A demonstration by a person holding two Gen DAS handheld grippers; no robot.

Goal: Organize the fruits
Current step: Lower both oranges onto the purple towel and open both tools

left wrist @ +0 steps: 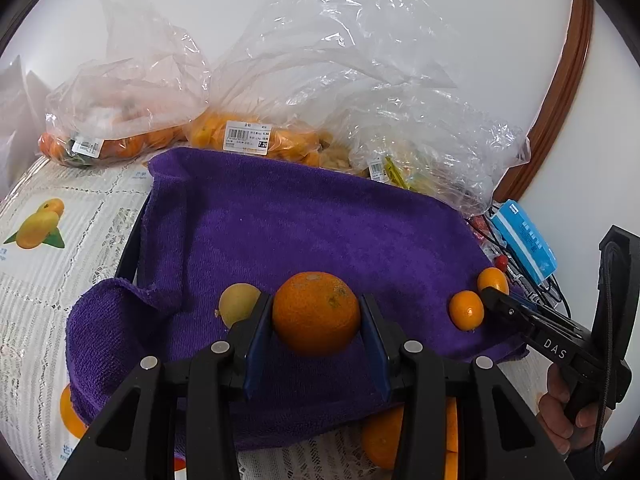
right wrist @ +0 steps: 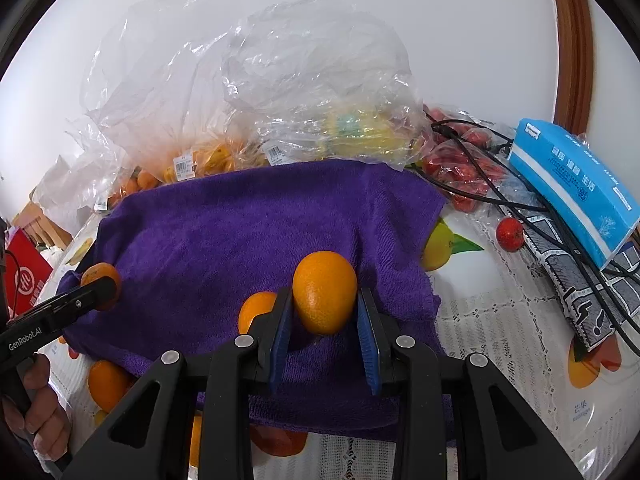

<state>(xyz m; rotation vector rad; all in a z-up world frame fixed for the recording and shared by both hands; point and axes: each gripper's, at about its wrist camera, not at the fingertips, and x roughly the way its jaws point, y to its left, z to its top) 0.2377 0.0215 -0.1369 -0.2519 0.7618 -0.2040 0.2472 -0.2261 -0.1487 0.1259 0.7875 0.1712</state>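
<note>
A purple towel (left wrist: 280, 220) covers a tray on the table; it also shows in the right wrist view (right wrist: 240, 220). My left gripper (left wrist: 317, 316) is shut on a round orange (left wrist: 316, 312) low over the towel. A yellowish fruit (left wrist: 238, 303) lies just left of it. My right gripper (right wrist: 325, 314) is shut on a small oval kumquat (right wrist: 325, 292); the same kumquat (left wrist: 493, 280) shows at the towel's right edge. A second kumquat (left wrist: 466, 310) lies beside it on the towel (right wrist: 256, 310).
Clear plastic bags of oranges (left wrist: 240, 136) and other fruit (right wrist: 340, 132) stand behind the towel. A blue tissue pack (right wrist: 572, 184), black cables (right wrist: 520, 200), a bag of red fruit (right wrist: 460, 168) and a loose red fruit (right wrist: 509, 234) lie to the right.
</note>
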